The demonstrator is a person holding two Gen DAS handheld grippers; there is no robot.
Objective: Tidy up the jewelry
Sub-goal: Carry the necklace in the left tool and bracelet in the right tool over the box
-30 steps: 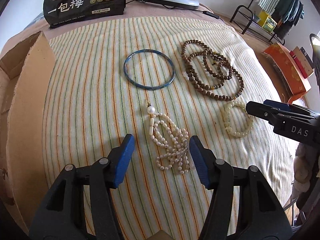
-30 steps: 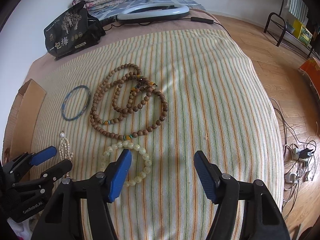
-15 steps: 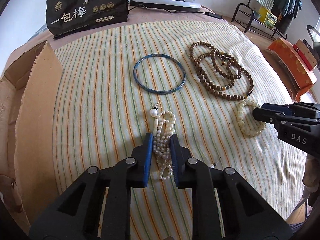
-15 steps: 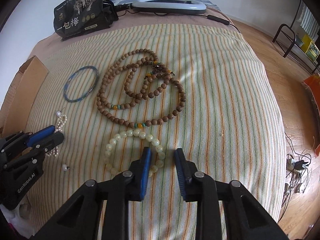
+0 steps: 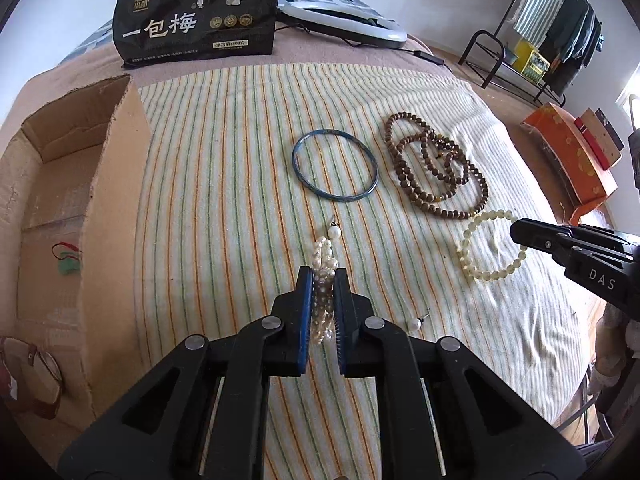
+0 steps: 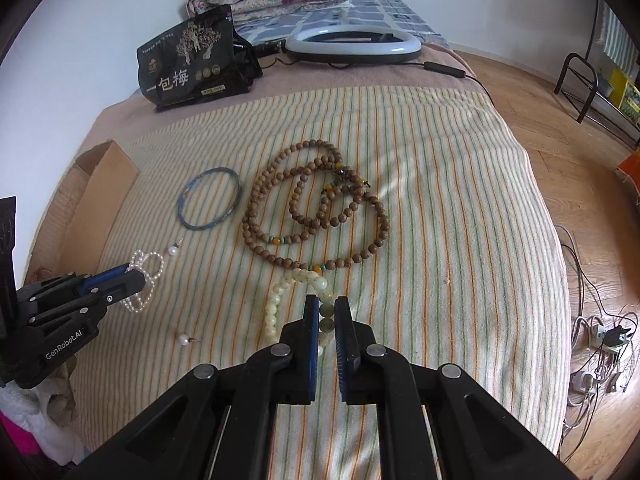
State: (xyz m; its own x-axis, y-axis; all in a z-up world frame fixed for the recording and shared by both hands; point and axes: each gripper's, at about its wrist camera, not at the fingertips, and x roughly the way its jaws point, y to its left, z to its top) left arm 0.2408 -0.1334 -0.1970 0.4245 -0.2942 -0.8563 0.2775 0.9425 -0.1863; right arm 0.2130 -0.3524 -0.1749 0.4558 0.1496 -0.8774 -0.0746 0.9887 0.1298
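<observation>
- left gripper (image 5: 323,280) clamped on pearl strand (image 5: 325,254), bunched between the blue pads, over the striped cloth (image 5: 224,200); strand's far end with one big pearl sticks out past the tips
- right gripper (image 6: 327,308) clamped on pale bead bracelet (image 6: 276,304), near side of the loop pinched between fingers; rest of loop lies on cloth to the left
- loose pearl earring (image 6: 184,339) on cloth between the two grippers
- blue bangle (image 5: 334,171) flat on cloth, beyond the pearls
- brown bead necklace (image 6: 316,208) coiled just right of bangle, its near edge touching the pale bracelet
- cardboard box (image 5: 60,216) open at left edge of cloth, red-and-green piece (image 5: 68,260) inside
- black snack bag (image 5: 198,12) and ring light (image 6: 354,44) at far end
</observation>
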